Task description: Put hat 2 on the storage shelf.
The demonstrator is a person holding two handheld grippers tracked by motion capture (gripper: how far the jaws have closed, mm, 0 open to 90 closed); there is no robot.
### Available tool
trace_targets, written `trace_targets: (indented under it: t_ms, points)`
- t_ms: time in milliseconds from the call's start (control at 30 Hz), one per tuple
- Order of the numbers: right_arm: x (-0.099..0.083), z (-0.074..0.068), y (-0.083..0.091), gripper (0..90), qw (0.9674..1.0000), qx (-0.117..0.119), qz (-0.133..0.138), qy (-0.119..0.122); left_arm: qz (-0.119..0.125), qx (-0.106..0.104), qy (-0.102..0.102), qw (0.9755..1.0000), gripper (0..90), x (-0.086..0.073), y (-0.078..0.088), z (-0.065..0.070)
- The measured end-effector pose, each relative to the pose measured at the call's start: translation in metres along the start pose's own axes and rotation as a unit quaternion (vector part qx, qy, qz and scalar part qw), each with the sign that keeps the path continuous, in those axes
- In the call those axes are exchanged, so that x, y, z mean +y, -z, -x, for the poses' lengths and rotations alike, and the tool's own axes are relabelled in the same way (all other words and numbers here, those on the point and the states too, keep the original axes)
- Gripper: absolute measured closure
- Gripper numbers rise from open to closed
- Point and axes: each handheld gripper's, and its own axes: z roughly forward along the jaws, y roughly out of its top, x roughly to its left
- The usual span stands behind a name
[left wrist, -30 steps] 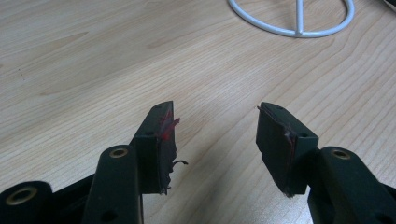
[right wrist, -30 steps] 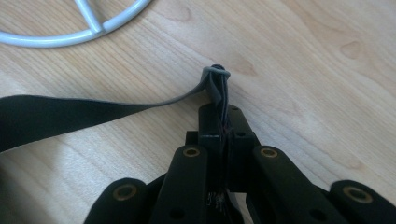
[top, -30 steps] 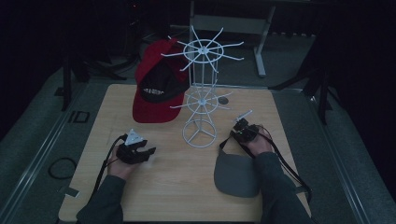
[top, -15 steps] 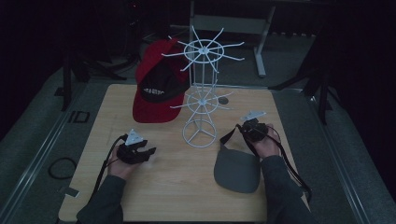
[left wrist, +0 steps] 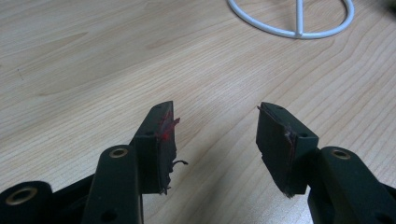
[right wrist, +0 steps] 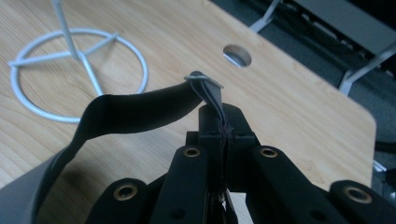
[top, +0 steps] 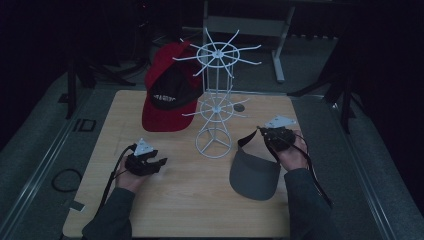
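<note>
My left gripper (top: 150, 162) rests near the table's (top: 190, 210) left edge, jaws apart and empty. My right gripper (top: 267, 135), near the right edge, is clamped on the strap of the grey visor (top: 255, 175). The white wire rack (top: 215, 100) stands mid-table, with the red cap (top: 167, 97) at the far edge.

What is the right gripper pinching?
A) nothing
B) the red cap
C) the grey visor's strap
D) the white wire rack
C: in the right gripper view, the right gripper has its jaws shut on the strap of the grey visor, whose brim rests on the table.
</note>
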Motion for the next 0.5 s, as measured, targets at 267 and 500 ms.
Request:
trace_targets:
  t_ms: [267,500]
  points:
    - [0.017,-0.008,0.023,88.1,0.9986,-0.013,0.047,0.020,0.000,0.000,0.001,1.0000,47.7,0.000,0.000,0.000]
    - [0.026,-0.013,0.040,88.2,0.9959,-0.019,0.079,0.041,0.001,0.001,0.001,1.0000,47.7,0.000,0.000,-0.001]
